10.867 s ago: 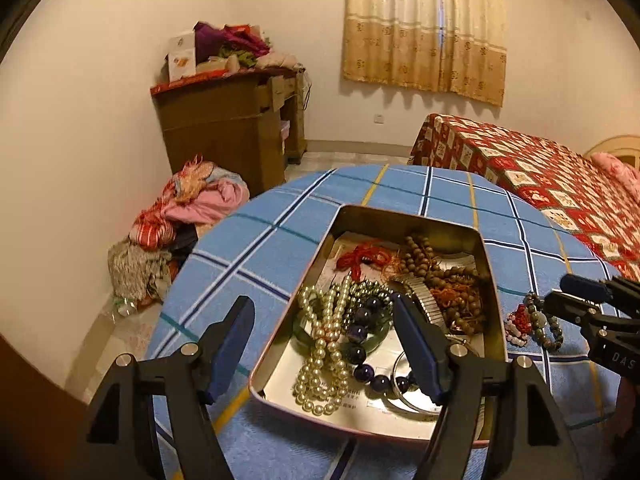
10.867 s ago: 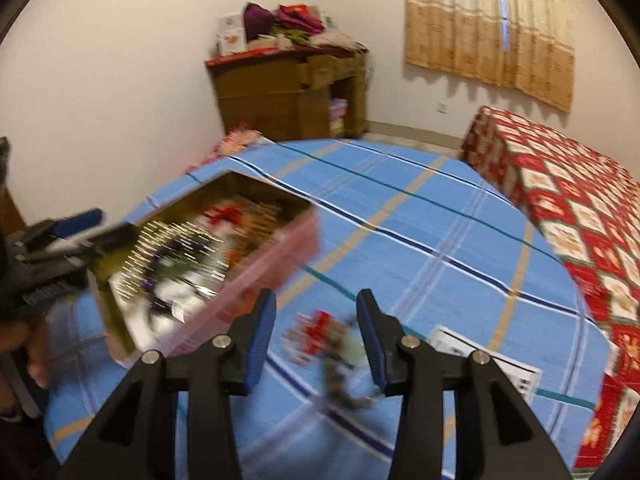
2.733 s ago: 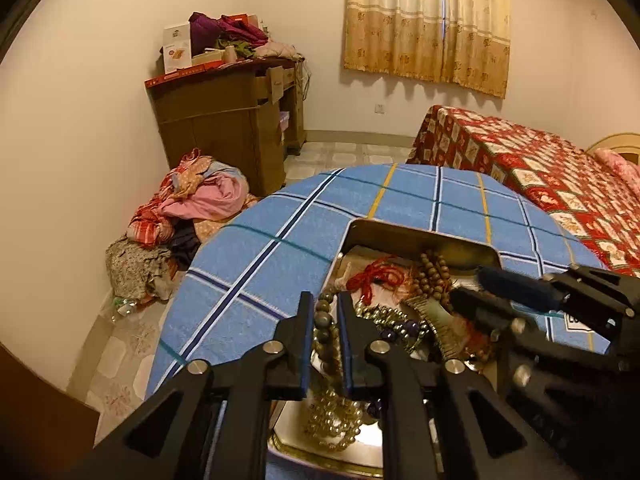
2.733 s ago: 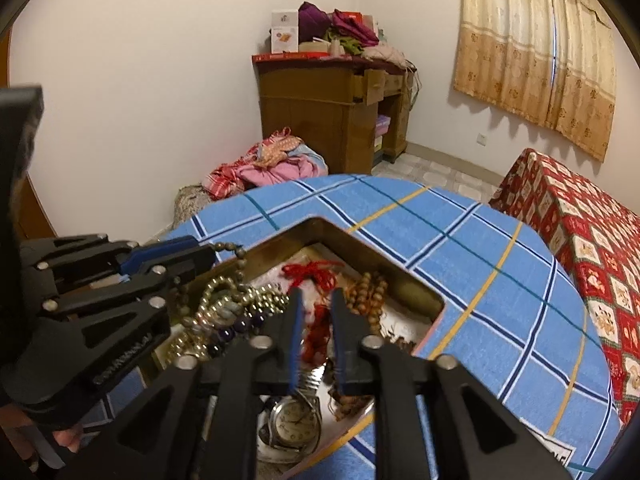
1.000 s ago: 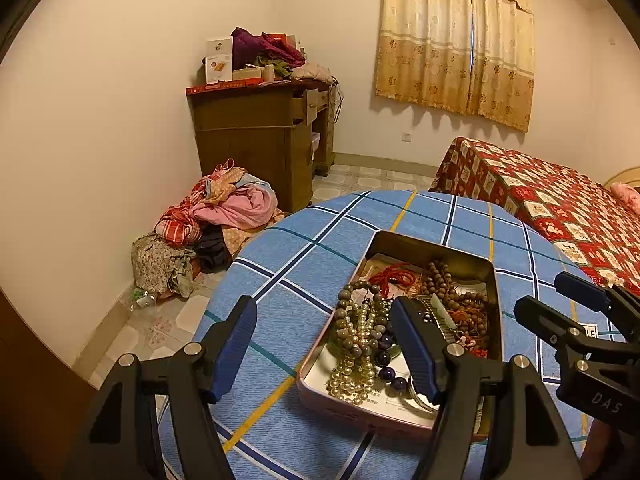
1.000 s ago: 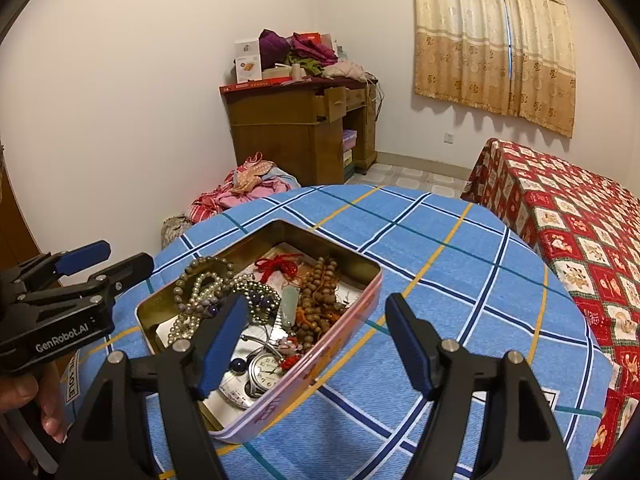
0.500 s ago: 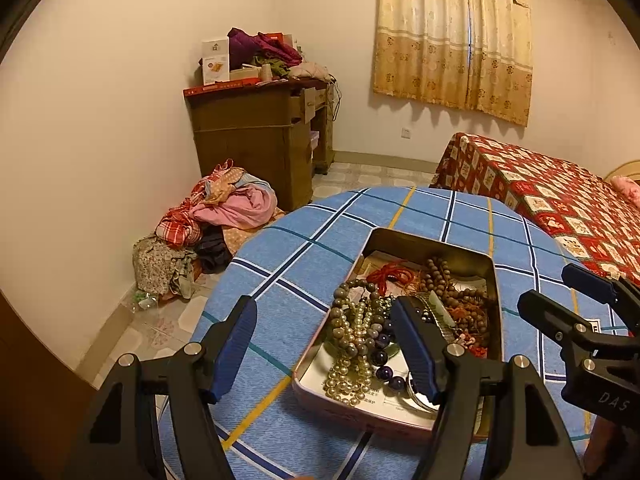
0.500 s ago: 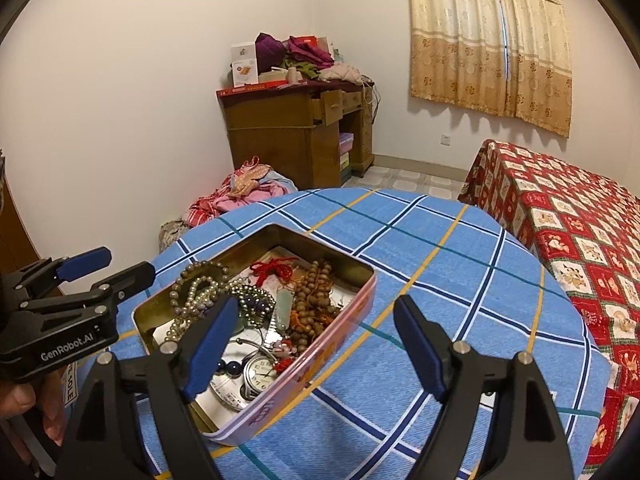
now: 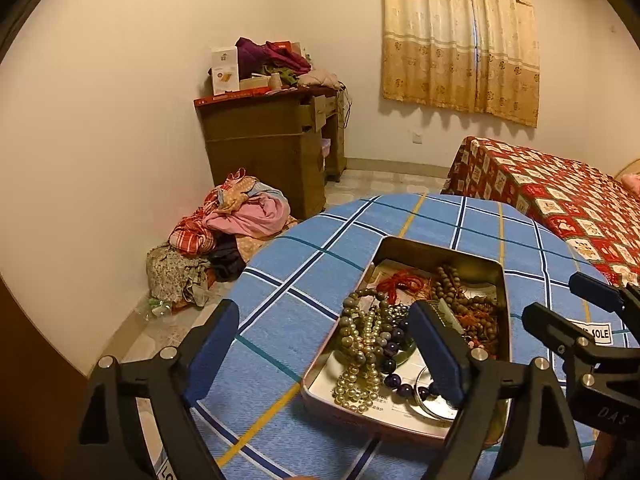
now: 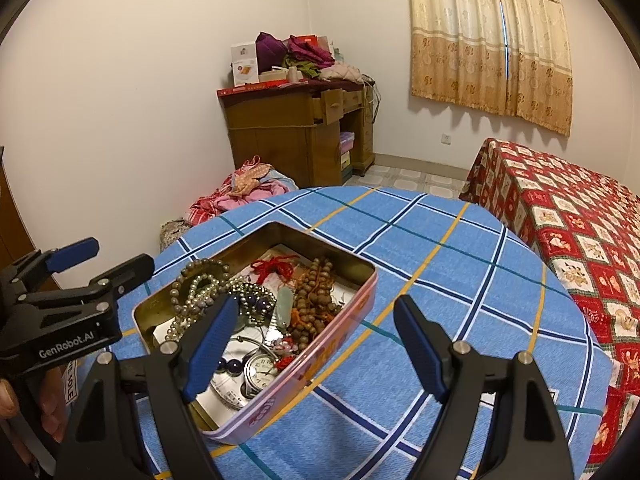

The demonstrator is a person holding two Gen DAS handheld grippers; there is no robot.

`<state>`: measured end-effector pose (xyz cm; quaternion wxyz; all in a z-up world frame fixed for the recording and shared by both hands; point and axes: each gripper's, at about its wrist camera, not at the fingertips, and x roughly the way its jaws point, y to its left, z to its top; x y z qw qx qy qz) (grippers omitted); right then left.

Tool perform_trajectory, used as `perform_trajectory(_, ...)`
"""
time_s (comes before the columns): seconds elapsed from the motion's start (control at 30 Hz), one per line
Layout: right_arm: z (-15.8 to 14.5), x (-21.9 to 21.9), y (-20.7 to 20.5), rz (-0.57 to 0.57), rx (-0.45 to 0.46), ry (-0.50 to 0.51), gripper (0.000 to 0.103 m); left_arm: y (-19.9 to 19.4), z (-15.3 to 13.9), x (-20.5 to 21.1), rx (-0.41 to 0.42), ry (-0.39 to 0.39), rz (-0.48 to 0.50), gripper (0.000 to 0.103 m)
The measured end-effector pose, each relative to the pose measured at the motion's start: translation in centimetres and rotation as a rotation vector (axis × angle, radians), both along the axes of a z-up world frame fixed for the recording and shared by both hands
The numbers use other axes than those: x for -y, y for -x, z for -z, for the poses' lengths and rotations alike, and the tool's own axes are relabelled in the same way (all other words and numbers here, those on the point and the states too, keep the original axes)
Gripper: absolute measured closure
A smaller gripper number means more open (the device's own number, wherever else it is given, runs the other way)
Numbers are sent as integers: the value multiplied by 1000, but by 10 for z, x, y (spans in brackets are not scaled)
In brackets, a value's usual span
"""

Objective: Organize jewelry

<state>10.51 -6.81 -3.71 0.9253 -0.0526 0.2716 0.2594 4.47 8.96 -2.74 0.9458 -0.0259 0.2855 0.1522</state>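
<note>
Both grippers empty, jaws spread wide. Left gripper [image 9: 324,348] hovers over the tin's [image 10: 362,300] near-left corner; right gripper [image 10: 316,344] hangs above its right wall. Neither touches anything. Tin sits on the blue plaid table [image 10: 460,264], holding a tangle: pearl strand [image 9: 360,364], purple beads [image 9: 394,340], brown wooden beads [image 10: 316,292], red cord [image 10: 276,266], wristwatch [image 10: 259,368]. Risk, my judgement: strands look interlocked, so lifting one could drag neighbours over the rim, or shift the light tin.
</note>
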Motion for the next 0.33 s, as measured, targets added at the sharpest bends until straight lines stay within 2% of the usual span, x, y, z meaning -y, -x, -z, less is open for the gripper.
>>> perform_trajectory(0.33, 4, 0, 1, -1, -8, 1, 20, 1, 2, 8, 14, -18, 33, 13)
